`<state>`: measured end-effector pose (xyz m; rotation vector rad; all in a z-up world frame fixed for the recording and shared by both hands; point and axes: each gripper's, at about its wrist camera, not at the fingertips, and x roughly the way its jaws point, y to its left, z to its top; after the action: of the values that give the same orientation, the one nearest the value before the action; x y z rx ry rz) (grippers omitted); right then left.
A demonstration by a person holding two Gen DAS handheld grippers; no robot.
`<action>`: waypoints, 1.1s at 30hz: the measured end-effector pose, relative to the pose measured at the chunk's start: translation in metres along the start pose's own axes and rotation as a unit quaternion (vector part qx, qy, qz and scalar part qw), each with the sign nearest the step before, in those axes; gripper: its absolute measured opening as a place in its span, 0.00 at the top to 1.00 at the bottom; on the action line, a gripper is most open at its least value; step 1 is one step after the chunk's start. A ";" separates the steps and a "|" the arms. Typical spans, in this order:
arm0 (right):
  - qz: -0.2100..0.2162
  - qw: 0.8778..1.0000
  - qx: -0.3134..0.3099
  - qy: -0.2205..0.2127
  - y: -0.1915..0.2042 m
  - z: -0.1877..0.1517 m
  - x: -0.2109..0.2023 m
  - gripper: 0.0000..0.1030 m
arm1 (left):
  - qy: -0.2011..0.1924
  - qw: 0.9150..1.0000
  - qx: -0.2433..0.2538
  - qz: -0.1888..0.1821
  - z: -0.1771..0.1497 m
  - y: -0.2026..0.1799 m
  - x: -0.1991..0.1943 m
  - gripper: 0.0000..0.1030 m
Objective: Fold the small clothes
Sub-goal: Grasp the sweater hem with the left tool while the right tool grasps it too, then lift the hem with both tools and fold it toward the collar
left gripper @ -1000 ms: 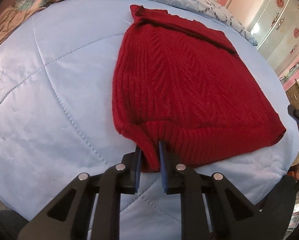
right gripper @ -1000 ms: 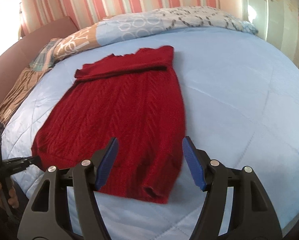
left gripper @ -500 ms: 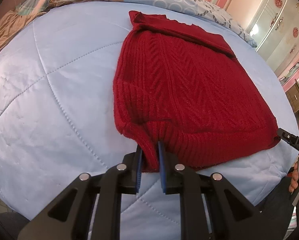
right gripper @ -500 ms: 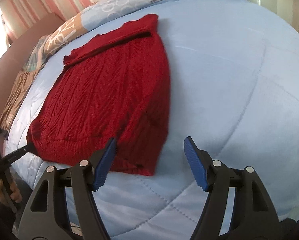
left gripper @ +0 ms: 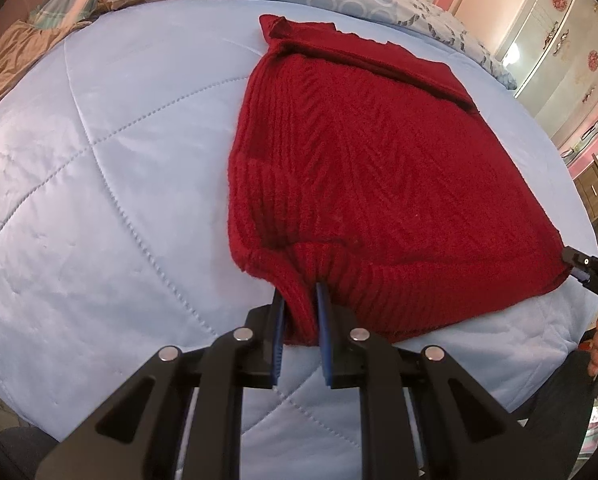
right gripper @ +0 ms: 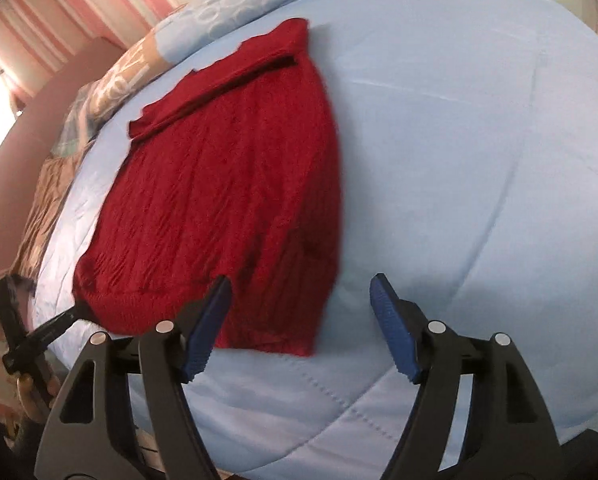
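While the left tool is clamped on the near hem of the red ribbed knit sweater spread lengthwise up the quilted light-blue bed, the right tool, empty jaws opening, hovers over the hem's free lower-centre corner.

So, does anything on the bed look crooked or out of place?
Only slightly: the red sweater lies flat on the blue quilt, but its near hem bunches up where the left tool pinches it. Nothing looks damaged.

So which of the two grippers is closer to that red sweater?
Left. The left gripper has its fingers clamped on the hem of the red sweater; the right gripper hangs open over the sweater's other near corner, not gripping it.
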<state>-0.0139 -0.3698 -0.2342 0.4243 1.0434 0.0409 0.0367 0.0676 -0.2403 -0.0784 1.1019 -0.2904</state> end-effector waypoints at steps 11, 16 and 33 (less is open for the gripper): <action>-0.062 0.995 -0.069 0.027 0.026 -0.004 0.023 0.90 | -0.005 1.000 0.007 0.003 -0.002 -0.001 0.002 0.86; -0.072 0.990 -0.122 -0.006 0.042 0.002 0.004 0.91 | -0.038 0.999 0.030 0.022 0.007 -0.009 -0.013 0.87; -0.032 0.968 -0.174 -0.178 0.101 0.106 -0.010 0.92 | -0.187 0.978 0.041 0.079 0.140 -0.019 -0.031 0.93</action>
<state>0.0873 -0.3134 -0.1435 0.0716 0.6757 0.0849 0.1443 0.0461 -0.1464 0.0283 0.7174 -0.1685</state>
